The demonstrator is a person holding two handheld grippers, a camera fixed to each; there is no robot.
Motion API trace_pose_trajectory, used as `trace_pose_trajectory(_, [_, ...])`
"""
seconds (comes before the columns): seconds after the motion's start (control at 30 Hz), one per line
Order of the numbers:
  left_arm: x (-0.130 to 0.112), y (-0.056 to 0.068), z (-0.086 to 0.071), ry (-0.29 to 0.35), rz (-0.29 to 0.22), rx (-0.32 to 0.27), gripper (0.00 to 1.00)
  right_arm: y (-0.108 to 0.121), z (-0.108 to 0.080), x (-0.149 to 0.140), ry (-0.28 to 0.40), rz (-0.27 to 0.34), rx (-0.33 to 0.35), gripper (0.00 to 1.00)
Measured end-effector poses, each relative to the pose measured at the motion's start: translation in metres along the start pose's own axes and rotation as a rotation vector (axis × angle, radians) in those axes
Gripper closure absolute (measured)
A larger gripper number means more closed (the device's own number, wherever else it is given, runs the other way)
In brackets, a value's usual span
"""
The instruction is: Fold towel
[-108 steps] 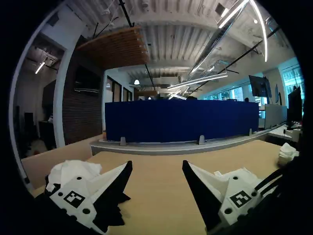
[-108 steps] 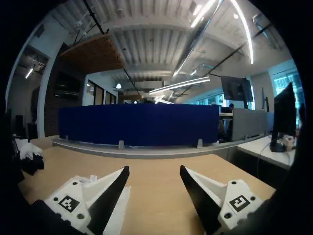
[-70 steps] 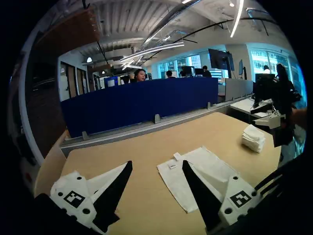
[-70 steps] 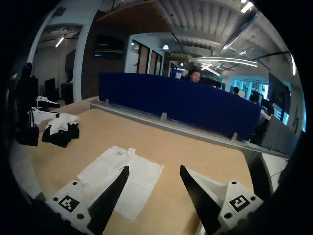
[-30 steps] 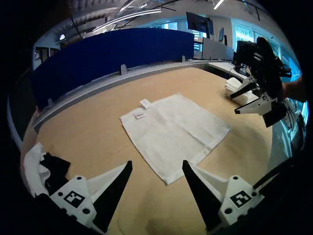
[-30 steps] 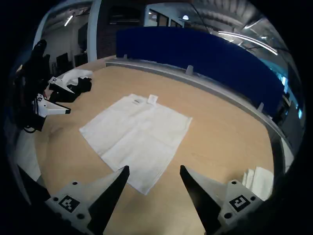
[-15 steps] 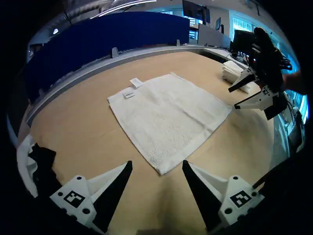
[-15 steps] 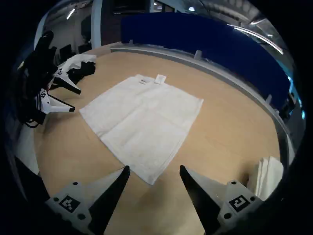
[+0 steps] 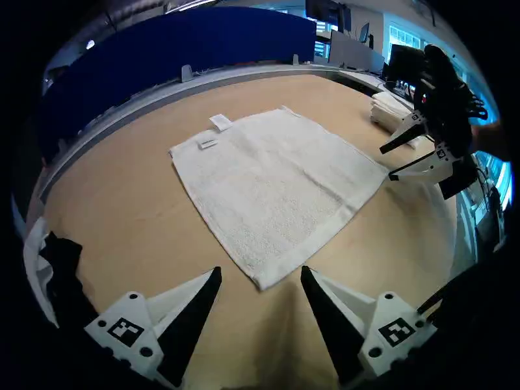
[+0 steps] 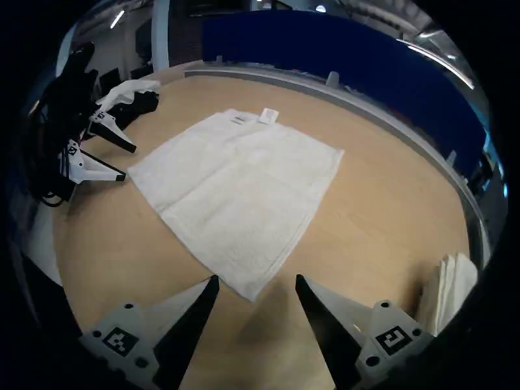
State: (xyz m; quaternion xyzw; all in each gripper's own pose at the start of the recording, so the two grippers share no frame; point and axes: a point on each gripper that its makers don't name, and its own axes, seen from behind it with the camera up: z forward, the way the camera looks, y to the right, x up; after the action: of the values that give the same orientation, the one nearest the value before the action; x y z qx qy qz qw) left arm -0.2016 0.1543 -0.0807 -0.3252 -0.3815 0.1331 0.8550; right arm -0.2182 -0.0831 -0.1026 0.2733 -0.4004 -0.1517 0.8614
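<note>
White terry, nubbly with a flat hemmed border: the towel (image 9: 273, 175) lies spread square on the pale wooden table (image 9: 130, 195). The left gripper (image 9: 260, 268) and right gripper (image 10: 257, 276) each hover just off 1 of its 2 near corners, jaws apart and empty. I'd judge the fold not yet begun; next each claw must drop, pinch its corner and carry it to the far hem by the small tags (image 9: 220, 121), while beyond the towel sit stacked folded cloths (image 10: 452, 286), a rumpled black-and-white heap (image 10: 133, 97) and a blue partition (image 9: 182, 39).

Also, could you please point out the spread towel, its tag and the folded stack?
towel (image 9: 273, 175), left gripper view, its middle.
tag (image 9: 220, 121), left gripper view, its centre.
folded stack (image 10: 450, 289), right gripper view, its side.
</note>
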Motion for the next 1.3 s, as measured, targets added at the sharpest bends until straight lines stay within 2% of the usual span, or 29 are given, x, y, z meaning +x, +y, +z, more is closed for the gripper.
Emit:
trace_pose_trajectory(0.23, [-0.01, 0.001, 0.005, -0.04, 0.016, 0.008, 0.31, 0.0, 0.004, -0.007, -0.014, 0.013, 0.004, 0.31])
trace_pose_trajectory(0.4, [-0.011, 0.003, 0.005, -0.046, 0.009, 0.009, 0.4, -0.001, 0.006, -0.009, -0.018, 0.03, 0.012, 0.37])
trace_pose_trajectory(0.87, [-0.011, 0.003, 0.006, -0.05, 0.002, 0.019, 0.44, -0.004, 0.006, -0.011, -0.024, 0.006, 0.03, 0.46])
trace_pose_trajectory(1.07, [-0.011, 0.004, 0.007, -0.054, 0.006, 0.017, 0.49, -0.008, 0.006, -0.011, -0.029, 0.005, 0.055, 0.6])
trace_pose_trajectory(1.2, [-0.012, 0.006, 0.006, -0.06, 0.007, 0.018, 0.66, -0.009, 0.006, -0.011, -0.03, -0.001, 0.062, 0.64])
trace_pose_trajectory(1.3, [-0.012, 0.006, 0.006, -0.064, 0.004, 0.022, 0.71, -0.009, 0.005, -0.011, -0.032, -0.006, 0.064, 0.69])
